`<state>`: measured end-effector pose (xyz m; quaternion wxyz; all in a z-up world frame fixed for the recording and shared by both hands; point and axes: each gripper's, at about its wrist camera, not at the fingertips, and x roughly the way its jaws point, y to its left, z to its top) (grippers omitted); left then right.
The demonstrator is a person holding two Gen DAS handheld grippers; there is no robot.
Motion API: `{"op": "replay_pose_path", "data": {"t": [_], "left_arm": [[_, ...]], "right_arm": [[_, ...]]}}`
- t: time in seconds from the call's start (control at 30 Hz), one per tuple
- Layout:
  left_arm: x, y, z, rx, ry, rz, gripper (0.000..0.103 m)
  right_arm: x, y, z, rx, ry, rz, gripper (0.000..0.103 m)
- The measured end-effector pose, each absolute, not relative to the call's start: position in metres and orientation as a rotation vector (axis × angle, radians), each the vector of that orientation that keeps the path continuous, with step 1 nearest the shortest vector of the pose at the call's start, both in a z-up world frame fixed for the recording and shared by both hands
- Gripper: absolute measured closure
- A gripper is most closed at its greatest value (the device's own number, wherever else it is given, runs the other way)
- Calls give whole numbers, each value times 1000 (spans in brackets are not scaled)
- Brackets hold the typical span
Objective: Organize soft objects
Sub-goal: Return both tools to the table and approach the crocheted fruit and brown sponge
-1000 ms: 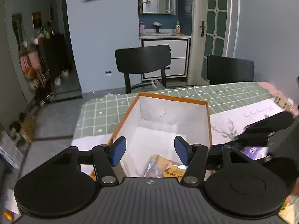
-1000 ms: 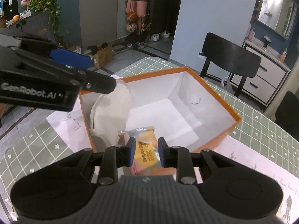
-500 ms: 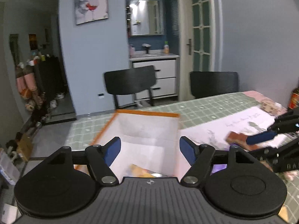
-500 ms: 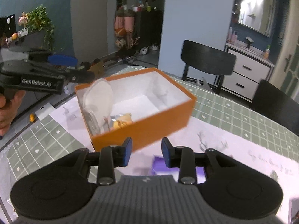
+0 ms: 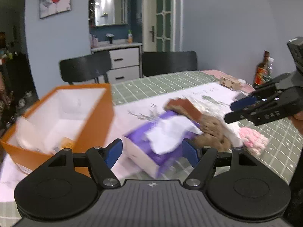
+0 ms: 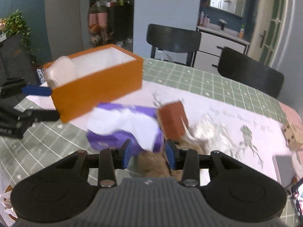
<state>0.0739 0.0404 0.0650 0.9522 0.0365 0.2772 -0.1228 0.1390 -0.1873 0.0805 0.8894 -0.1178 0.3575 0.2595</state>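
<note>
the left gripper points down over the near end of the purple tissue box, its blue pads spread wide to either side of the box with nothing pressed between them. the right gripper angles down just right of the same box, its jaws partly apart and opening, pads clear of anything. a bit of the person's hand shows behind it.

Home dining area, checked table, chairs, washbasin mirror
</note>
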Motion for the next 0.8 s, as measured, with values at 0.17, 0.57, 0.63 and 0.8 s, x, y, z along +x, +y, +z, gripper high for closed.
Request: {"op": "replay_pose_path", "data": {"t": [0.17,0.57,0.63,0.8], "left_arm": [[68,9,42,51,608,-292,19],[59,-47,-1,37,706,-399,19],[61,-53,-8,37,718,-401,19],[64,-59,-22,24,757,-394,20]], "right_arm": [[138,-203,60,-260,753,544,61],[149,-217,40,-234,735,533,55],[153,-213,46,-219,714,523,50],[172,-196,55,-178,704,506,49]]}}
